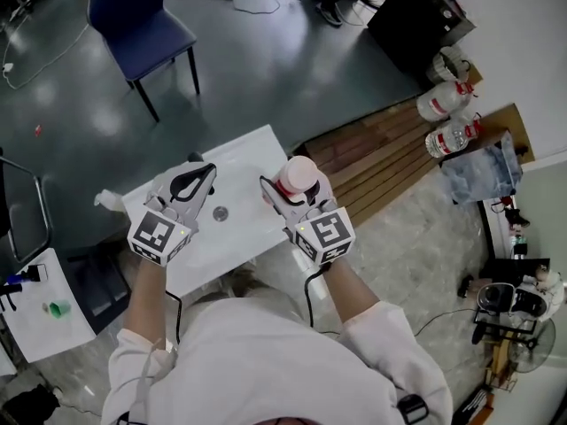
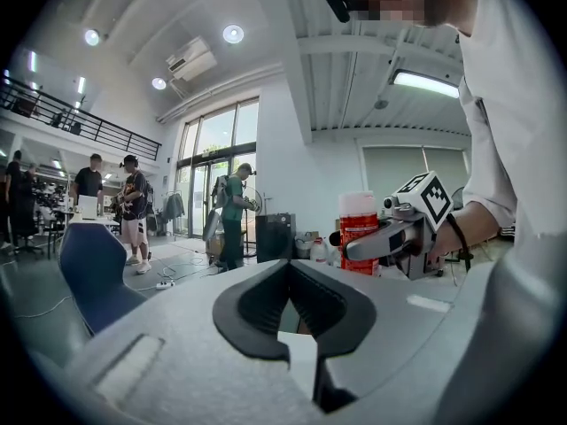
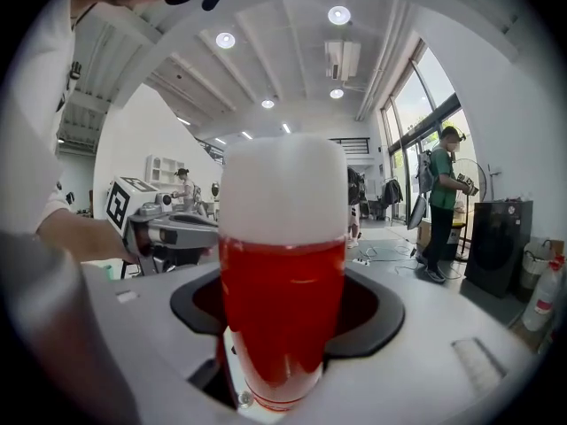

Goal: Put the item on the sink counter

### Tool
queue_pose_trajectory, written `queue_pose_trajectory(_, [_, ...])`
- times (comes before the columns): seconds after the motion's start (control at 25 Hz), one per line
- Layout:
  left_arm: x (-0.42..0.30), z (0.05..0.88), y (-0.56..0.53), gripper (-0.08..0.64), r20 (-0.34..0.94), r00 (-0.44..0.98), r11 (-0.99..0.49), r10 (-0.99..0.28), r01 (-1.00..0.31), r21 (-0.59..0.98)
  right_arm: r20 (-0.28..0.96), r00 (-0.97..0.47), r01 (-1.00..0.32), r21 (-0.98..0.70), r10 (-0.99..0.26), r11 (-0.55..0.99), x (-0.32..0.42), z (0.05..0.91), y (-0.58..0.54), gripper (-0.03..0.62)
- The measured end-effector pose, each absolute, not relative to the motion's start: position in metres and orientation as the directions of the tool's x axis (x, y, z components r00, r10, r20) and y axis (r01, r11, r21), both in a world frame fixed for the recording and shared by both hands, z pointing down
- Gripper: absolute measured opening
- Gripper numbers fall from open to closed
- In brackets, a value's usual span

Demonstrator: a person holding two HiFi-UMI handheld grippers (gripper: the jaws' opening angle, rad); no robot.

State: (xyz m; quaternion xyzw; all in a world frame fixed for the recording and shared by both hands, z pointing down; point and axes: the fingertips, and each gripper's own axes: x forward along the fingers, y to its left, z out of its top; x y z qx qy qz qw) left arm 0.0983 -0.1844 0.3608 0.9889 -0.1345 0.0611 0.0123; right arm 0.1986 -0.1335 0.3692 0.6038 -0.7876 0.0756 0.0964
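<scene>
A red can with a white cap (image 1: 297,173) stands upright between the jaws of my right gripper (image 1: 288,184), held above the right edge of the white sink counter (image 1: 251,153). In the right gripper view the can (image 3: 282,273) fills the middle, and the black pads (image 3: 372,312) press on both its sides. My left gripper (image 1: 205,173) hovers over the counter's left part, its black jaws together at the tips with nothing in them. The left gripper view shows its own shut jaws (image 2: 285,268) and, beyond them, the can (image 2: 359,228) in the right gripper (image 2: 390,237).
A round drain (image 1: 220,212) sits in the counter between the grippers. A blue chair (image 1: 142,25) stands behind, wooden planks (image 1: 381,158) and large water bottles (image 1: 447,104) to the right. A small white table with a green cup (image 1: 57,308) is at lower left. People stand far off (image 2: 133,211).
</scene>
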Motion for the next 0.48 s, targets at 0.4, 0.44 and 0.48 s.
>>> queue_pose_trajectory(0.4, [0.11,0.396,-0.22,0.006,0.159,0.935,-0.945,-0.317,-0.326,0.031,0.249,-0.331,-0.938,0.013,-0.91,0.345,0.203,0.411,-0.19,0.281])
queue_pose_trajectory(0.44, [0.11,0.401,-0.222,0.006,0.163,0.934,-0.944,-0.319,-0.329,0.033,0.248,-0.339,-0.935,0.015,-0.908,0.353,0.202,0.416,-0.195,0.281])
queue_pose_trajectory(0.48, [0.11,0.406,-0.225,0.006,0.168,0.932,-0.943,-0.322,-0.332,0.034,0.246,-0.346,-0.933,0.016,-0.905,0.361,0.201,0.421,-0.2,0.281])
